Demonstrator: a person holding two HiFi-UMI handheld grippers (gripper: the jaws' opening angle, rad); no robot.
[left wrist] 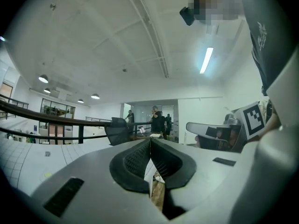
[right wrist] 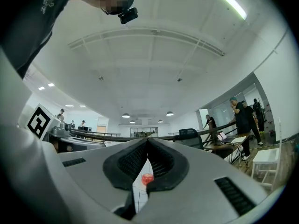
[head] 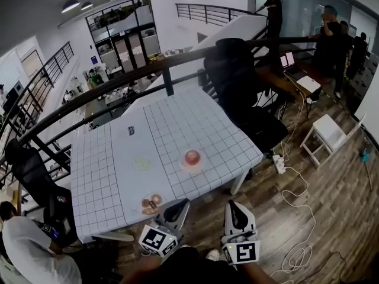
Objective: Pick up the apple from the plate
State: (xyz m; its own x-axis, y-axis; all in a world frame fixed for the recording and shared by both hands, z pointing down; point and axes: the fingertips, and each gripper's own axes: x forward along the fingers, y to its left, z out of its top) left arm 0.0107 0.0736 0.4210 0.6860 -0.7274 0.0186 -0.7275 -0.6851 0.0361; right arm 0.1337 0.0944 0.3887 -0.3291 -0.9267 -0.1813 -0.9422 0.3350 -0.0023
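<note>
- While its two jaws stand pressed together with nothing between the pads, the left gripper (head: 179,206) points level at the near edge of the table (head: 118,176), close to the right of a small round brownish thing (head: 152,203) that lies on the cloth.
- Beside it to the right, the right gripper (head: 234,208) hangs off the table's near edge, above the wooden floor (head: 331,218); its jaws likewise meet at the tips and grip nothing.
- Through the slit below those closed tips, the right gripper view shows the apple (right wrist: 147,178) far ahead, small and red.
- On the head view the apple sits on a pale pink plate (head: 183,166) in the near right part of the white gridded tabletop, well apart from both grippers.
- Left of the plate, a faint greenish mark (head: 142,161) shows on the cloth.
- At the table's far side a black office chair (head: 237,81) stands against a dark railing (head: 118,81).
- Farther right, people (head: 331,40) stand by a desk with a laptop (head: 288,60); a white stool (head: 328,132) and loose cables (head: 302,188) are on the floor.
</note>
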